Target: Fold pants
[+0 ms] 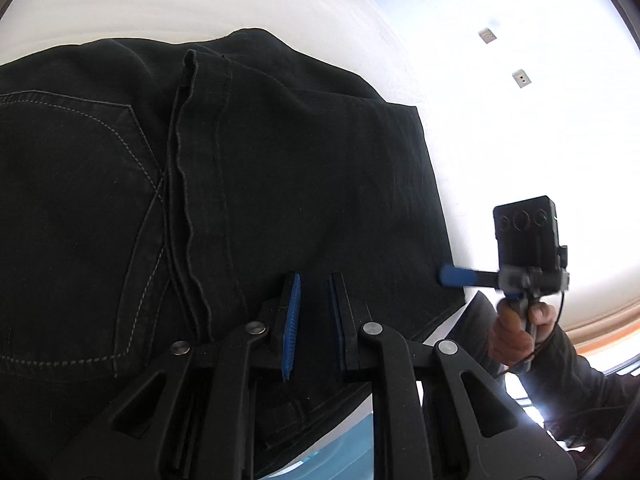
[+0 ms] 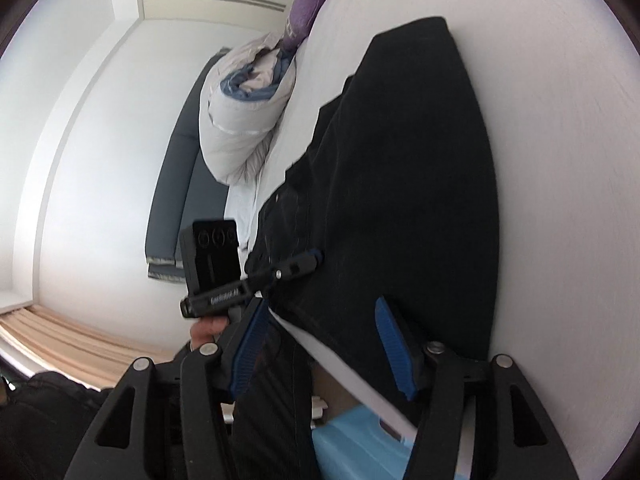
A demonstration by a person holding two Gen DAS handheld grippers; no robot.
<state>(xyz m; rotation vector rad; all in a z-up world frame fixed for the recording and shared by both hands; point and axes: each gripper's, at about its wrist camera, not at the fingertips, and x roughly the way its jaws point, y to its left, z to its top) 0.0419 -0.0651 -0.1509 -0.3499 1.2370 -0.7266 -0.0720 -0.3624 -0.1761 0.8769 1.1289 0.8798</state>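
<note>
1. Black denim pants point(image 1: 248, 184) with pale contrast stitching lie folded on the white bed sheet point(image 1: 280, 4), close to its near edge; a back pocket shows at the left and a leg hem lies across the top.
2. Our left gripper point(image 1: 314, 320) hovers low over the near edge of the denim, its blue-padded jaws a little apart and holding nothing.
3. Our right gripper point(image 2: 320, 344) sits at the pants' right-hand edge with its jaws spread wide, straddling the cloth's border but not closed on it.
4. We judge the fold nearly finished, so the step in hand is tidying or taking hold for a last fold.
5. To do it well, we should pinch every layer at the edge together, lift both sides evenly, and lay the seams in line.
6. Beyond the pants, a rolled grey-and-blue duvet point(image 2: 244, 120) rests well apart from them.
</note>
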